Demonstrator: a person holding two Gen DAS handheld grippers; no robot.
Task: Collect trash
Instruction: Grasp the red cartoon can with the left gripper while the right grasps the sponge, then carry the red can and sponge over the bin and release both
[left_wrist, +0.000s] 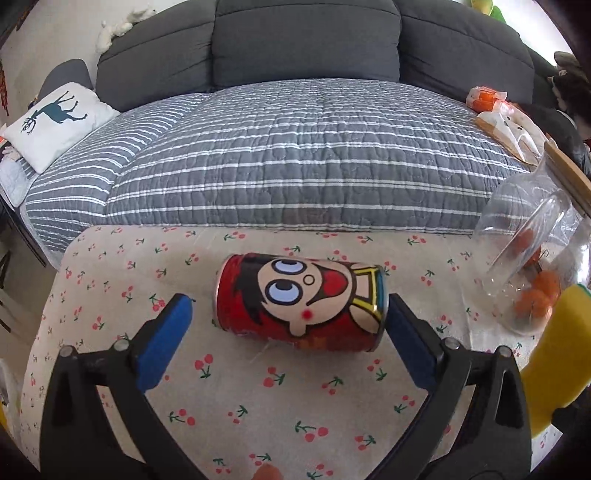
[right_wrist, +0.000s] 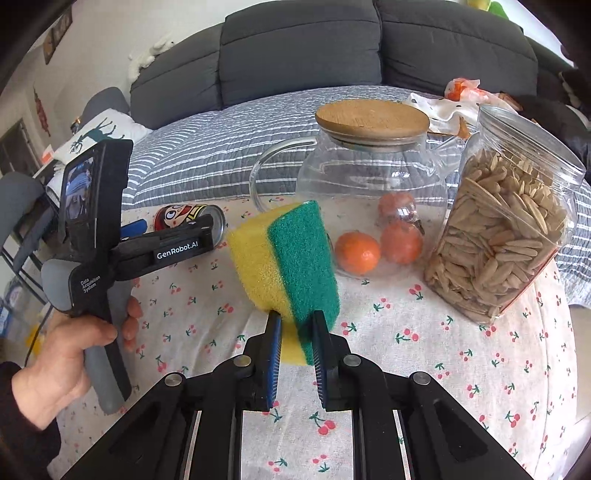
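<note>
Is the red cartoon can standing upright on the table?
No, the can lies on its side on the cherry-print tablecloth, between the open fingers of the left hand-held gripper.

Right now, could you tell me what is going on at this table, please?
A person is clearing a cherry-print table with a handheld tool in each hand. The left tool is open, its fingers on either side of a red cartoon can that lies on its side, not yet gripped. The right tool is shut on a yellow-and-green sponge and holds it up. A glass teapot, oranges and a jar of seeds stand behind.
</note>
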